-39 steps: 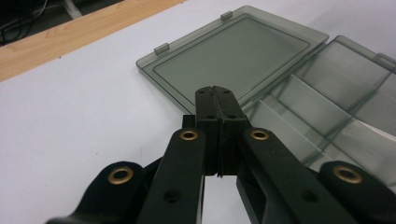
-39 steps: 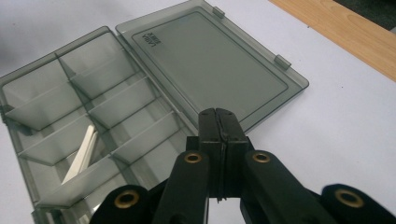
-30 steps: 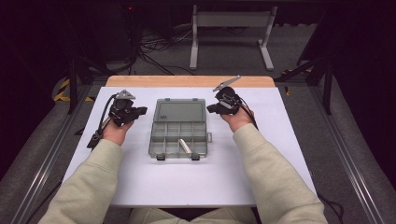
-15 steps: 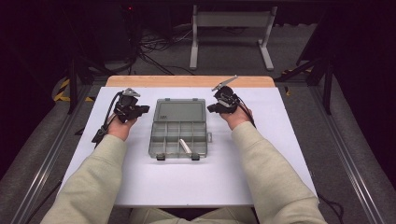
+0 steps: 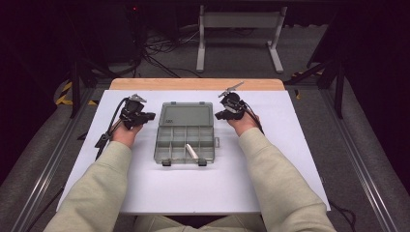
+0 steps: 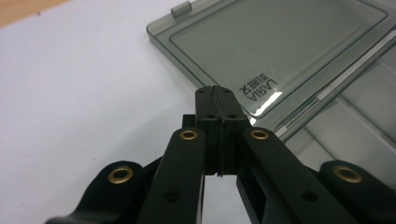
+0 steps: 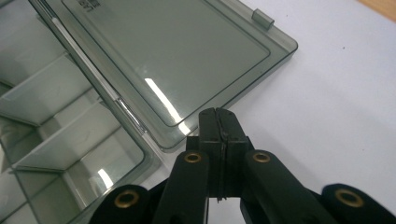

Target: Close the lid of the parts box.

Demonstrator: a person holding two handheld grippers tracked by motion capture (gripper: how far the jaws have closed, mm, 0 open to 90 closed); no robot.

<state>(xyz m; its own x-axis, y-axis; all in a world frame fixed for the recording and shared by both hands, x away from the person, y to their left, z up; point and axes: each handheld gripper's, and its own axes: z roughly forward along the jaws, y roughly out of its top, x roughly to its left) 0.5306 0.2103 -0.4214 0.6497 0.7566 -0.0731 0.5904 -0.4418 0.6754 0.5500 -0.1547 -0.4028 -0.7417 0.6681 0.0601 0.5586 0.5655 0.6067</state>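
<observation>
Toward the table's far edge, our left gripper and right gripper flank the open organizer box. Both have their jaws pressed together, holding nothing, beside its lid.

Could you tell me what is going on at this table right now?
A person in beige sleeves holds a black two-jaw gripper in each hand on either side of a smoky grey transparent plastic organiser box on the white table top. Its lid lies folded back flat, and a small whitish object sits in a front compartment. The left gripper and right gripper both have their jaws pressed together, empty, at the lid's side edges.
</observation>
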